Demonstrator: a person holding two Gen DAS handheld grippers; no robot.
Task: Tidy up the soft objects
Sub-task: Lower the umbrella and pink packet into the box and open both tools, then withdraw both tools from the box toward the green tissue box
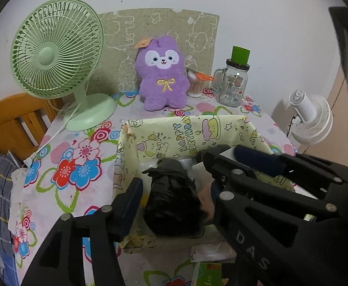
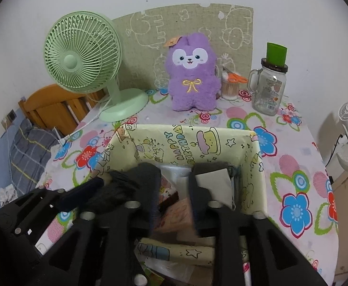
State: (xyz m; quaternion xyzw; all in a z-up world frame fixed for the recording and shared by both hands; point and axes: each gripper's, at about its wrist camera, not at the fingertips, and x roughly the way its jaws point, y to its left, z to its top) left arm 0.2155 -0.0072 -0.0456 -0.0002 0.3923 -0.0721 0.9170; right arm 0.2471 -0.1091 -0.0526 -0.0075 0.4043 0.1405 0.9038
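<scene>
While both grippers reach into the paper-lined box [image 1: 221,128] at the table's near edge, left gripper [image 1: 176,197] straddles black bundle [image 1: 171,205], spread wide; right gripper [image 2: 174,190] gapes, holding nothing certain.

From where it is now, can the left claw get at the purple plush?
Probably yes, after rising. The left claw is open, low in the box around a black bundle. The box's far wall stands between it and the plush; above that wall nothing blocks.
</scene>
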